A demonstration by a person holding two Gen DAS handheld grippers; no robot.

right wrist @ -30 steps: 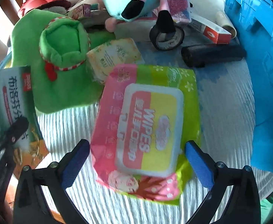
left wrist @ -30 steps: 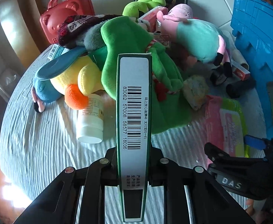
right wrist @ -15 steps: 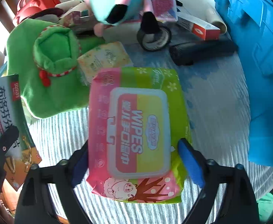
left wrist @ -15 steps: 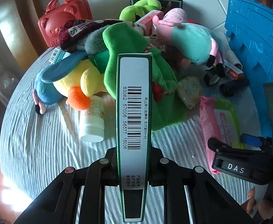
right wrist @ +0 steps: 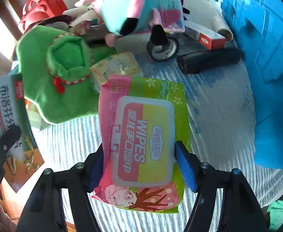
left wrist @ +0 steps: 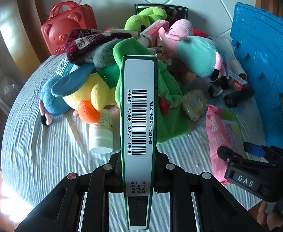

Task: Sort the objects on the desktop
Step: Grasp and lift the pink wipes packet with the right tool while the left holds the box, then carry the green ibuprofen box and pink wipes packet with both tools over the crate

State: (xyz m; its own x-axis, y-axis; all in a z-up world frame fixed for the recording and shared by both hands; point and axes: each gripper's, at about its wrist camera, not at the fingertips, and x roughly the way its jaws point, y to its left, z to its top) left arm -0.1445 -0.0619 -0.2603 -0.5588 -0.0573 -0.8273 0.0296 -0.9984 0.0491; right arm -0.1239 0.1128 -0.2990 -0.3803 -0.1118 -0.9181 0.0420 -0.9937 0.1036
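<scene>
Right wrist view shows your right gripper [right wrist: 141, 166] closing on wipes pack [right wrist: 143, 135]; only left view shows left gripper [left wrist: 138, 166] clamping green box's [left wrist: 138, 116] barcode edge.

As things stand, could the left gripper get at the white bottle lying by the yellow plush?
Probably not yet. The left gripper is shut on the green box, so its jaws are taken. The path itself looks free: the white bottle lies on bare cloth just ahead, with nothing on its cap end.
</scene>
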